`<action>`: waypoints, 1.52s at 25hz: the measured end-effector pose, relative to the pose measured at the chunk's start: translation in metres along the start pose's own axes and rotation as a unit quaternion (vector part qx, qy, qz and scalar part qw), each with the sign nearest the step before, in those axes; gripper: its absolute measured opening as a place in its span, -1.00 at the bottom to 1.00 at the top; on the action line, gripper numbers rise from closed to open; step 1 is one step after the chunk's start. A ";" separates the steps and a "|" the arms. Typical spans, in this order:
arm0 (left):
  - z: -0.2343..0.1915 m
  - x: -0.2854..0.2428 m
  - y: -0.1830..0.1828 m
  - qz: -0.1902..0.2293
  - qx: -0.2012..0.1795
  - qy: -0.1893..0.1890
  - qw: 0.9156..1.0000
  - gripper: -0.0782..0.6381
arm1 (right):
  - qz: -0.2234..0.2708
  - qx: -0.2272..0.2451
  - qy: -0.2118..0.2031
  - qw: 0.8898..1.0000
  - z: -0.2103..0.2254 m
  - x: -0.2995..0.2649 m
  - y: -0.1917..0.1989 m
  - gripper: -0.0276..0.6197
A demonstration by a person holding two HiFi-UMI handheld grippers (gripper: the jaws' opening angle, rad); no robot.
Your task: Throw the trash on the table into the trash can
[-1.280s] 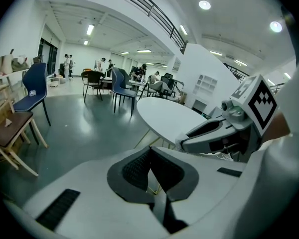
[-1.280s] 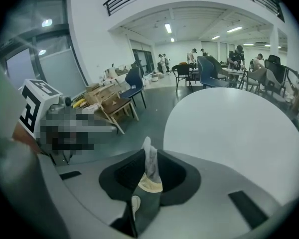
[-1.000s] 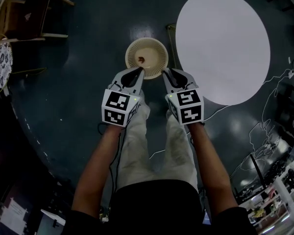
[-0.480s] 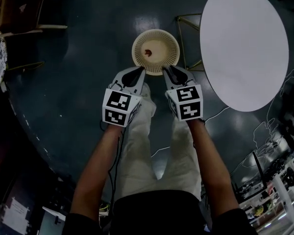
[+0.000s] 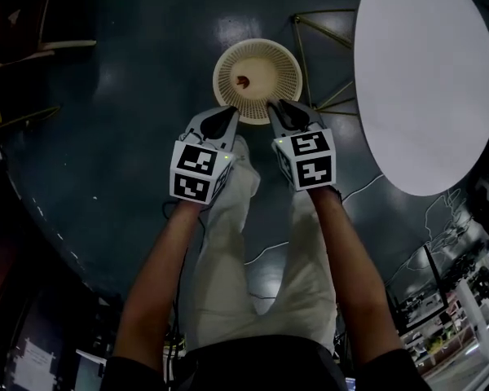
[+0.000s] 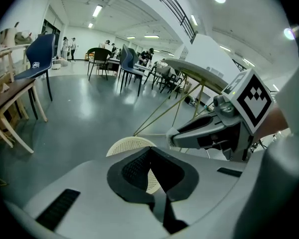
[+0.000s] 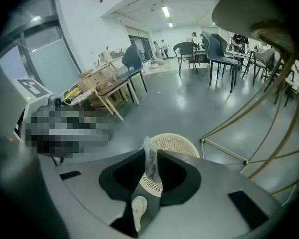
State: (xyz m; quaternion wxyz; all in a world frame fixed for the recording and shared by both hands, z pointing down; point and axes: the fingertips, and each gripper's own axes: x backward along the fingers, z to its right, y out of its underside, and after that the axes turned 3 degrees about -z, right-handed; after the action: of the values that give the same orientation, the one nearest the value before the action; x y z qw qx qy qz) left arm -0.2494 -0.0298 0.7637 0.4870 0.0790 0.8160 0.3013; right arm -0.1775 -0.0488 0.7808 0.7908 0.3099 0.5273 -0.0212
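Left gripper (image 5: 231, 114): jaws together, nothing between them; its tip sits at the near rim of the can in the head view.
Right gripper (image 5: 279, 108): jaws clamped on a thin pale scrap (image 7: 149, 158); its tip is also at the can's near rim, just right of the left gripper.
Scrap: crumpled and whitish-grey; it stands upright out of the jaw tips. In the right gripper view it lies in line with the can beyond it. It cannot be made out in the head view.
Can (image 5: 257, 74): round, cream, with perforated walls. It stands on the dark floor (image 5: 130, 96), just beyond both gripper tips.
Can contents: one small reddish-brown bit (image 5: 243, 81) on the bottom, left of centre. What it is cannot be told.
Table (image 5: 428, 80): a white round top, to the right of the can and well apart from both grippers. The part of the top in view is bare.
Table legs (image 5: 322, 59): thin brass rods; the nearest one ends just beside the can's right side.
Person: both forearms reach forward side by side, and light trousers (image 5: 228, 243) show below the grippers.
Background: dark chairs (image 6: 129, 68) and a wooden table (image 7: 107, 91) stand further off across the floor. Standing people show small at the back of the room.
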 end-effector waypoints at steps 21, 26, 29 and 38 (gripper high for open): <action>-0.058 -0.081 0.043 -0.022 -0.010 0.011 1.000 -0.74 | -0.026 -0.002 -0.001 1.000 0.036 -0.123 0.044 -0.60; -0.059 -0.077 0.046 -0.031 -0.017 0.012 0.999 -0.74 | -0.030 -0.004 -0.007 1.000 0.030 -0.123 0.041 -0.40; -0.054 -0.069 0.039 -0.028 -0.019 0.015 0.999 -0.74 | -0.030 -0.005 -0.003 1.000 0.029 -0.113 0.037 -0.40; -0.031 -0.031 0.012 -0.007 -0.008 0.006 1.000 -0.74 | -0.016 0.020 -0.004 1.000 0.017 -0.058 0.017 -0.46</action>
State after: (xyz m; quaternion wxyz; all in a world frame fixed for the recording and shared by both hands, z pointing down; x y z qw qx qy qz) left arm -0.2619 -0.0460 0.8047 0.4852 0.0673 0.8167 0.3050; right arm -0.1828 -0.0612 0.8422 0.7863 0.3174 0.5282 -0.0457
